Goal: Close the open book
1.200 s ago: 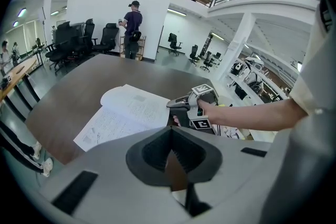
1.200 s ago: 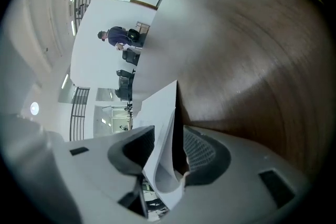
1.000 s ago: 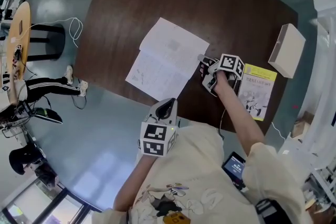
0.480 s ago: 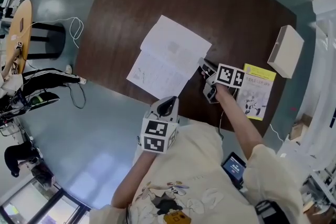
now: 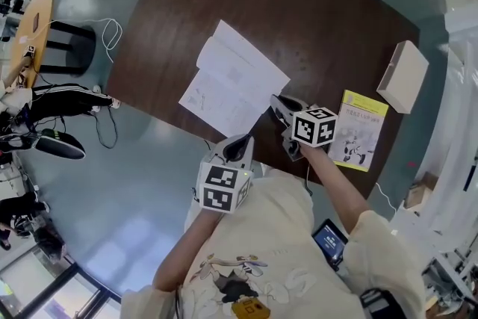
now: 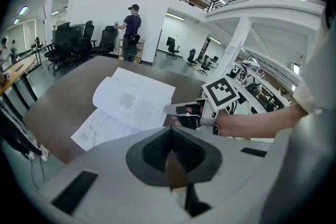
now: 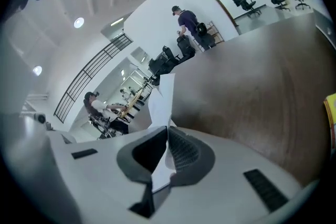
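While its jaws press together on a white sheet, the right gripper (image 7: 168, 136) holds the right-hand edge of the open book (image 7: 159, 105), and that sheet stands up from between the pads and tilts away from the dark tabletop. In the head view the right gripper (image 5: 278, 107) sits at the near right corner of the book (image 5: 231, 82), with its marker cube turned toward the camera and the person's forearm running back toward the lower right.

The rest of the book lies spread on the brown table (image 5: 321, 19), near its front edge, the left-hand pages flat and covered in print.

The left gripper (image 6: 170, 136) has its jaws closed against each other with nothing between them. It hangs in front of the person's chest, off the near edge of the table, pointing toward the book (image 6: 126, 105); in the head view the left gripper (image 5: 237, 146) is apart from the pages.

To the right of the right gripper a yellow booklet (image 5: 357, 129) lies flat on the table. Farther right, near the table's edge, rests a white box (image 5: 403, 76). Beyond the table's far side, a person in dark clothes (image 6: 131, 23) stands by a white wall.
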Motion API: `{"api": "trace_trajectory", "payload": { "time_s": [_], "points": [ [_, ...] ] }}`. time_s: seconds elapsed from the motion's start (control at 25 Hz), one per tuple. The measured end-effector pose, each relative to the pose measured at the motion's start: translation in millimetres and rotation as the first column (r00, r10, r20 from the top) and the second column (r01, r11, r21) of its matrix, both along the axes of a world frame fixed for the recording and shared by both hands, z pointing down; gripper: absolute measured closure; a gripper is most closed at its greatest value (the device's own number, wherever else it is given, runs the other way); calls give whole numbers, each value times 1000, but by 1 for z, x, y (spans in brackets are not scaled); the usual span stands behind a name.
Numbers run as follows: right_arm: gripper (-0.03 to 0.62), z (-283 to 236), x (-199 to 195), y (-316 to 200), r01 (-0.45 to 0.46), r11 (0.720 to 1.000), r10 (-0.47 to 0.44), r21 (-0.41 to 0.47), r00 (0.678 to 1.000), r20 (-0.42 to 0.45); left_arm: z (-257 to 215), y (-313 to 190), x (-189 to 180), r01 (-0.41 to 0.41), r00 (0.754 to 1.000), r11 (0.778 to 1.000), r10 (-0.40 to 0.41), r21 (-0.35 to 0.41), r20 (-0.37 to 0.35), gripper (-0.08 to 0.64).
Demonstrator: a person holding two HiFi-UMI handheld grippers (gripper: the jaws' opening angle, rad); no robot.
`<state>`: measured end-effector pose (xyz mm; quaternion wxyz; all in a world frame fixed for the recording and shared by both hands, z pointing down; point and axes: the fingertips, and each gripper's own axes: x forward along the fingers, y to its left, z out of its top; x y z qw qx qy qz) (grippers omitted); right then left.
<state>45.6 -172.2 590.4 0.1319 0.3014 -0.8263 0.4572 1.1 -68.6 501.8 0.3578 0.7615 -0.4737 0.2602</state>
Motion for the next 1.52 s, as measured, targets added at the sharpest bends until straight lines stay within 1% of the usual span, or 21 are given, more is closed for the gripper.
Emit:
{"api": "trace_trajectory", "payload": {
  "time_s": [0.12, 0.2, 0.32, 0.44, 0.52, 0.6, 0.76, 0.8, 0.84, 0.88, 0.92, 1.0, 1.2, 1.28, 1.36, 1.4, 1.44, 1.52],
  "points": [
    [574, -4, -10, 16, 79, 995, -76, 60, 996, -51, 0, 7, 2, 11, 1000, 1000, -11, 1, -4, 555],
    [574, -4, -16, 27, 139, 985, -129, 102, 987, -96, 0, 11, 2, 23, 1000, 1000, -23, 2, -8, 555],
    [574, -1, -25, 43, 232, 961, -207, 151, 964, -169, 0, 18, 0, 46, 999, 999, -46, 4, -10, 555],
    [574, 7, -32, 57, 318, 931, -274, 178, 933, -235, 0, 25, -6, 71, 997, 997, -71, 6, -7, 554],
    [572, 12, -37, 66, 382, 902, -318, 201, 903, -290, 0, 30, -11, 87, 996, 996, -87, 6, -4, 554],
    [572, 18, -43, 75, 453, 863, -360, 225, 862, -356, -1, 33, -17, 103, 995, 995, -103, 7, -1, 555],
    [572, 33, -54, 91, 593, 768, -428, 240, 755, -496, -2, 40, -26, 139, 990, 990, -139, 12, 3, 554],
    [569, 37, -56, 95, 619, 751, -444, 229, 731, -518, -2, 42, -28, 146, 989, 989, -146, 13, 3, 554],
    [559, 42, -59, 100, 638, 742, -463, 209, 712, -528, -2, 44, -29, 150, 989, 989, -150, 13, 2, 555],
    [534, 48, -62, 105, 650, 738, -485, 181, 698, -527, -3, 45, -30, 154, 988, 988, -154, 14, 1, 554],
    [496, 53, -64, 110, 658, 738, -506, 152, 688, -520, -3, 47, -31, 156, 988, 988, -156, 14, -1, 555],
    [444, 60, -69, 117, 665, 739, -531, 110, 674, -513, -4, 49, -31, 158, 987, 987, -158, 13, -6, 555],
    [390, 73, -73, 129, 669, 740, -547, 65, 655, -521, -6, 50, -30, 154, 988, 988, -154, 25, -6, 554],
    [373, 76, -71, 134, 683, 729, -566, 46, 640, -520, -6, 50, -29, 152, 988, 988, -152, 28, -8, 555],
    [371, 77, -68, 139, 695, 718, -579, 39, 628, -521, -6, 50, -28, 150, 989, 988, -150, 29, -8, 555],
    [371, 76, -66, 140, 693, 720, -578, 39, 630, -520, -6, 50, -27, 148, 989, 988, -148, 31, -8, 554],
    [373, 74, -62, 140, 685, 728, -573, 39, 638, -514, -7, 50, -26, 146, 989, 989, -146, 34, -8, 554],
    [376, 68, -52, 139, 655, 755, -555, 37, 668, -496, -8, 49, -25, 141, 990, 989, -141, 40, -9, 554]
  ]
}}
